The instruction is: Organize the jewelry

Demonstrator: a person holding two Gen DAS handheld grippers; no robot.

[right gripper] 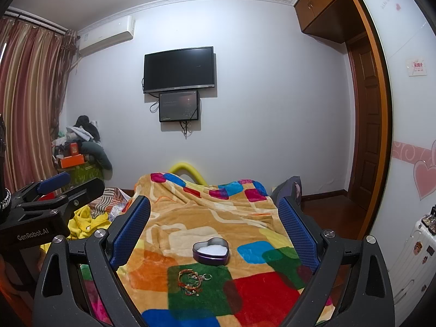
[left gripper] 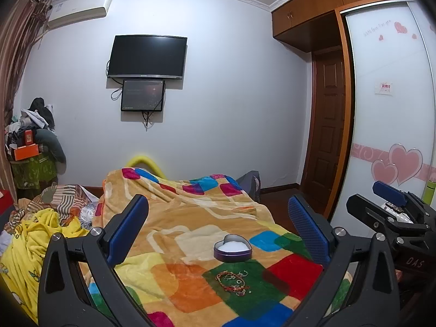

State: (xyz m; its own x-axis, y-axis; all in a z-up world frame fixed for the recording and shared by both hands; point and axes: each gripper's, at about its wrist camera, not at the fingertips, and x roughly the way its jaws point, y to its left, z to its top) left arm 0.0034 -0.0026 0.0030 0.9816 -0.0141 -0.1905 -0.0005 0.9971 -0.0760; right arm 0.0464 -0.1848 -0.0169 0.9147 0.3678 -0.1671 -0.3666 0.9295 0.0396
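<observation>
A small heap of jewelry, red-orange bracelets and silver rings, lies on a green patch of the colourful blanket; it also shows in the right wrist view. Just behind it stands an open purple heart-shaped tin with a white lining, seen too in the right wrist view. My left gripper is open and empty, held above the bed short of the jewelry. My right gripper is open and empty alongside it. Each gripper shows at the edge of the other's view.
The blanket covers a bed with rumpled yellow and striped bedding on its left. A TV hangs on the far wall. A wardrobe with heart stickers and a wooden door stand at the right. A clutter pile sits far left.
</observation>
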